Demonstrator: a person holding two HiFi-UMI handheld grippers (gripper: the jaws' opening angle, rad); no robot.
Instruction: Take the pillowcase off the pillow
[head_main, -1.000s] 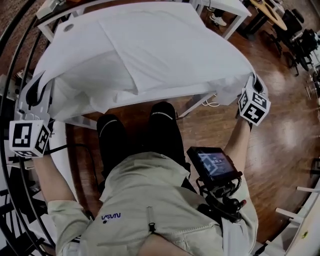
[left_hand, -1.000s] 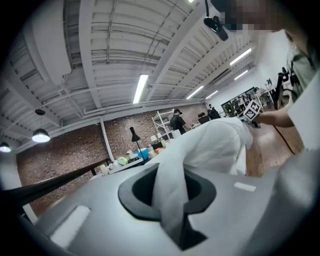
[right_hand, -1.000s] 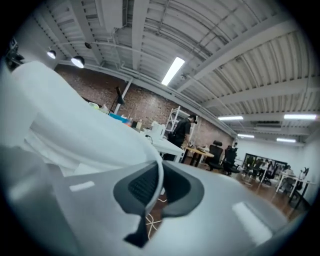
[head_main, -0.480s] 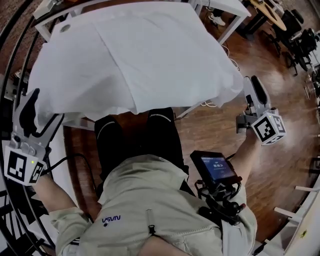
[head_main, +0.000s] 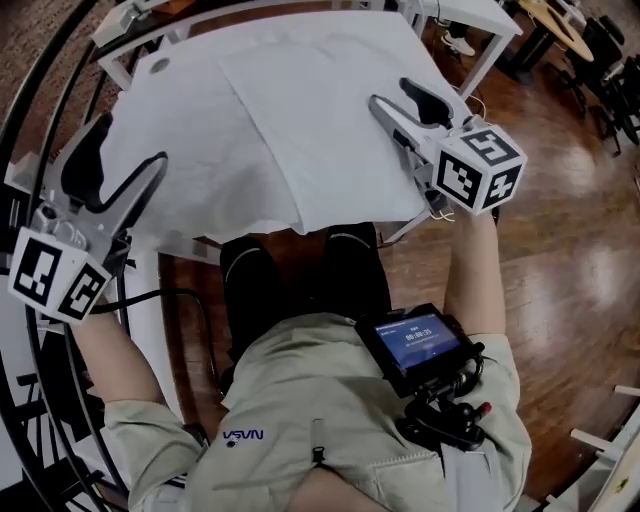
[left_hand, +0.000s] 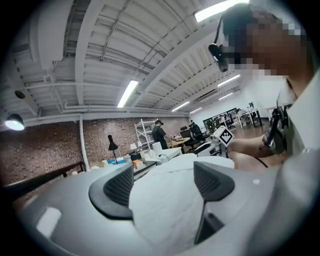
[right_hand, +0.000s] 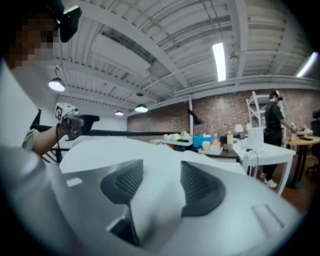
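My left tongs (head_main: 125, 150) and right tongs (head_main: 392, 93) have just been opening, the pillowcase (head_main: 310, 110) loose between each pair. Its long axis runs left-right across the desk (head_main: 150, 52); contents hidden.

left gripper (left_hand: 162, 181): jaws wide apart, just been opening, pads not pinching anything. white pillowcase (left_hand: 167, 215) bunched in gap between them. right gripper (left_hand: 214, 145) over far side of cloth. brick wall (left_hand: 55, 145), desk lamp (left_hand: 111, 145) way back.

The pillow (head_main: 270, 110) is lying on the table (head_main: 108, 62); the left gripper (head_main: 125, 150) is hanging at its 8 o'clock edge, the right gripper (head_main: 393, 95) at 3 o'clock.
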